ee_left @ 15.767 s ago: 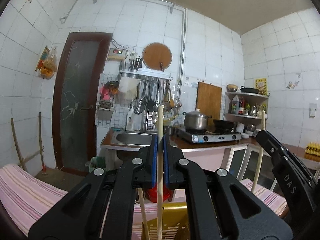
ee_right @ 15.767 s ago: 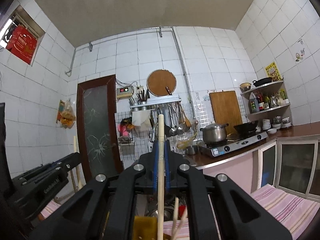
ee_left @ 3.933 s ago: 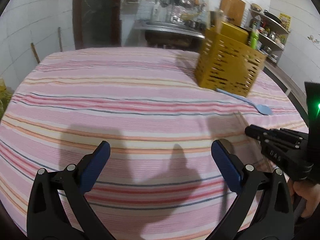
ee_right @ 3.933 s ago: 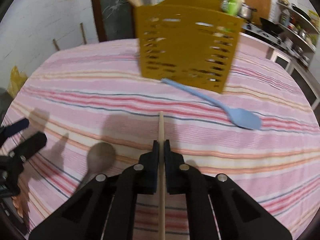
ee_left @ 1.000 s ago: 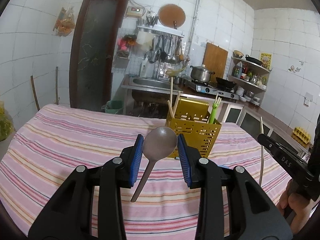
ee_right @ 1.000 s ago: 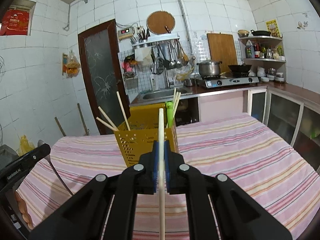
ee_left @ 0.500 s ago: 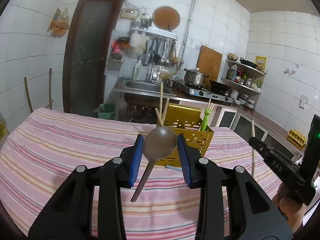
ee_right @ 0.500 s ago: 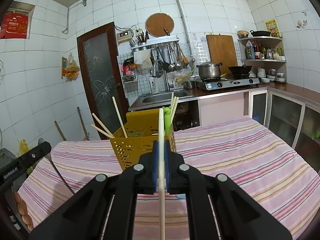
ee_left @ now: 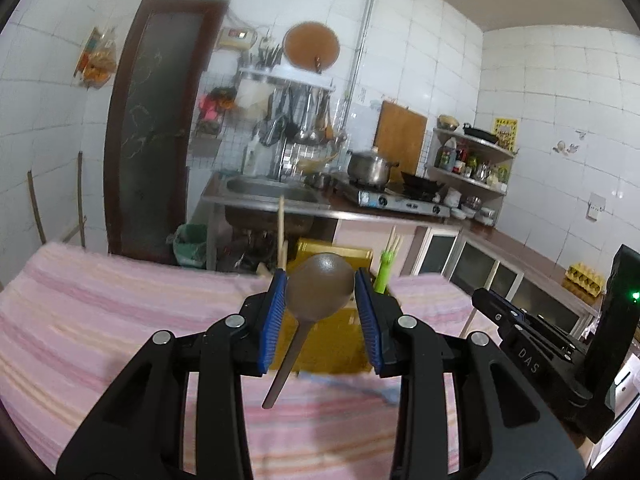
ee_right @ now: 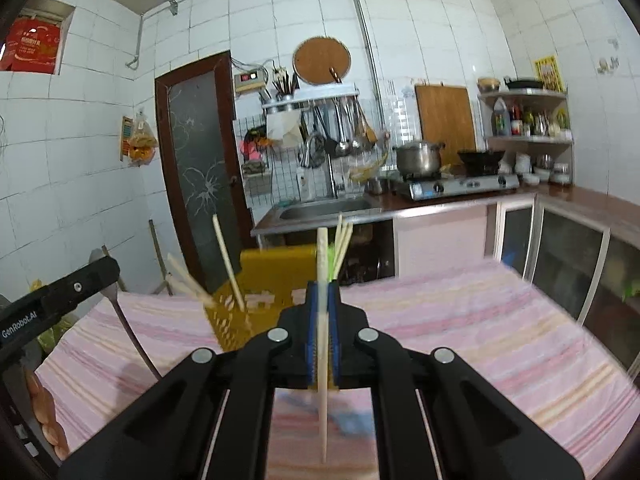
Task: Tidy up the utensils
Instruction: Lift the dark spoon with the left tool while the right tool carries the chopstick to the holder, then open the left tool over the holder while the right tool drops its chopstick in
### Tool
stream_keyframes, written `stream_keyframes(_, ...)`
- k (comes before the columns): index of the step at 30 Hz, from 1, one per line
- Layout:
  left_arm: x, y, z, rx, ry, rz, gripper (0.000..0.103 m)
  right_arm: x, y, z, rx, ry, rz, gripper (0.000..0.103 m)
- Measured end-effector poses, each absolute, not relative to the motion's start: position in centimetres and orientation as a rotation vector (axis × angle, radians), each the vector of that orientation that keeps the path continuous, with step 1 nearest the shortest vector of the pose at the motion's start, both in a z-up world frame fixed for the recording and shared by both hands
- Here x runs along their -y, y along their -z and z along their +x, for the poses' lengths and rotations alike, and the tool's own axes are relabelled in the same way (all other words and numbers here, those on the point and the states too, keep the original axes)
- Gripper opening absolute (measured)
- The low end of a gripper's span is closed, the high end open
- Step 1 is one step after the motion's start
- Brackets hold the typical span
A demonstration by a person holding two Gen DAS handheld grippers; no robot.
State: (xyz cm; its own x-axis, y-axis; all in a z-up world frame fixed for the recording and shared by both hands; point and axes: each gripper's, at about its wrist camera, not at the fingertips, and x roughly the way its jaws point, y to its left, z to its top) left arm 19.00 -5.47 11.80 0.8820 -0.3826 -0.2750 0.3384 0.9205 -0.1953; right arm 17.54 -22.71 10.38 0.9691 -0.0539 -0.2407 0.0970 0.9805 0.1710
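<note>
The left gripper (ee_left: 320, 289) pinched a light, stiff, smooth spoon (ee_left: 318, 289) by its bowl, the right gripper's (ee_right: 323, 317) shut jaws clamped an upright chopstick (ee_right: 322, 308) mid-shaft, the yellow holder (ee_right: 267, 285) just beyond both.

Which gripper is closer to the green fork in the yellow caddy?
Hard to call. Both hang short of the caddy: the left gripper with the fork just right of its jaws, the right gripper with it straight ahead.
</note>
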Motion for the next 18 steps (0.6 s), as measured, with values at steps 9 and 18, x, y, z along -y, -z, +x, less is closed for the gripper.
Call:
stream_keyframes(9, 9.4, -17.6, 25.0, -0.146, 0.352, -0.050, 0.034, 23.4, -21.1, 21.3, -0.073, 0.083, 0.132, 0.006)
stream_keyframes(18, 11.0, -13.3, 32.9, -0.219, 0.382, -0.105, 0.034, 24.1, -19.5, 26.9, -0.118, 0.060, 0.144, 0.006)
